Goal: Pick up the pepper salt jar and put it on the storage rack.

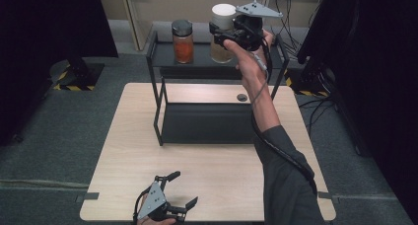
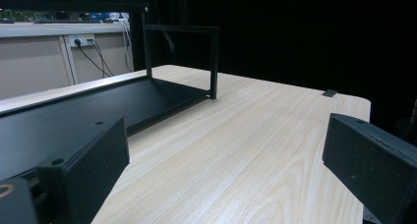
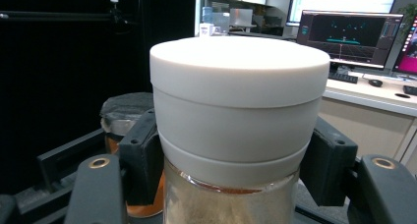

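While right claw [image 1: 221, 35] clamps white-lidded jar [image 1: 223, 32] just under lid, jar sits upper centre of high view, over top shelf of black rack [image 1: 207, 62], beside orange-filled jar [image 1: 183, 41]. Grip low on lid collar, jaws either side: likely keeps jar upright, contents level; whether base touches shelf, cannot tell. Right gripper view: white lid [image 3: 239, 67] between pads, tan powder below. Left claw [image 1: 180, 189] released, jaws wide, nothing between, parked lower left over worktop [image 1: 123, 151], clear of rack, probably idle.
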